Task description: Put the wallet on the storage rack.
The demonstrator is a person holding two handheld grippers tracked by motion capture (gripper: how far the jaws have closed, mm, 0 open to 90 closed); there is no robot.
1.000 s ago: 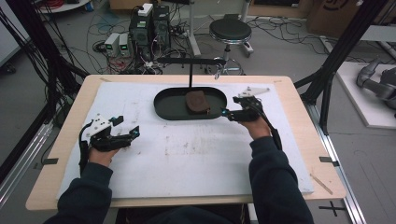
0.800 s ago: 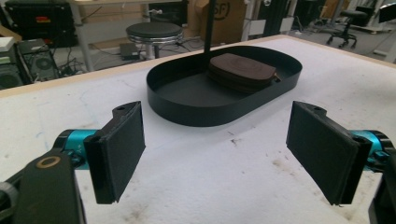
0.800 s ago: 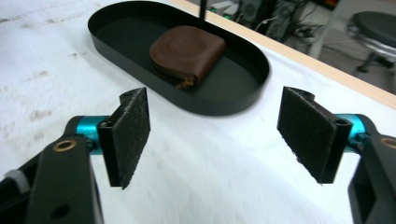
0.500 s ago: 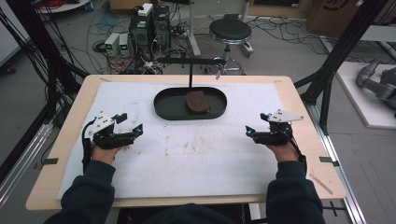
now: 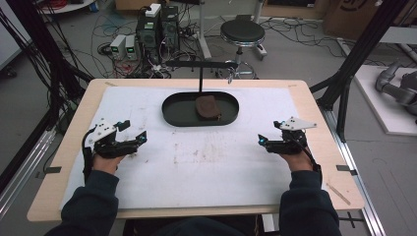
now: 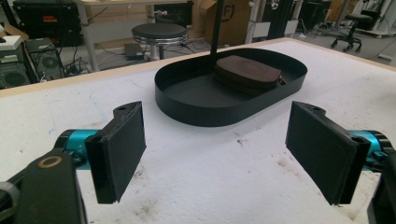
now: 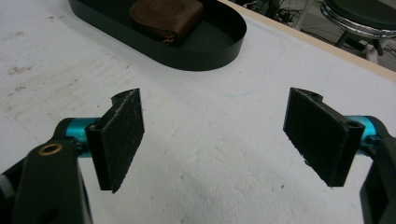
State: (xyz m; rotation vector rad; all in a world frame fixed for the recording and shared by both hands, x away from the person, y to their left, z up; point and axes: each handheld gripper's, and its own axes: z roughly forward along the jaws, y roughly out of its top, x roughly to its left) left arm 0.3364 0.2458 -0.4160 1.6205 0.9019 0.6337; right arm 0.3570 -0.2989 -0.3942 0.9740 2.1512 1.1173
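Both the left gripper [image 5: 132, 135] and right gripper [image 5: 269, 139] rest wide open, empty, near side; the brown pouch [image 5: 208, 107] lies in the far black tray [image 5: 177, 113], whose wall could block a low reach

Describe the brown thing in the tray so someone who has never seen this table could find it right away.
On the white-covered table, look to the far middle for the black oval tray with an upright post behind it. Inside, toward its right half, lies the brown leather pouch, flat and rounded, the tray's sole content and the one brown item against black.

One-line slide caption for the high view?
Both open claws, left and right, rest apart on the white mat; brown pouch lies in black tray.
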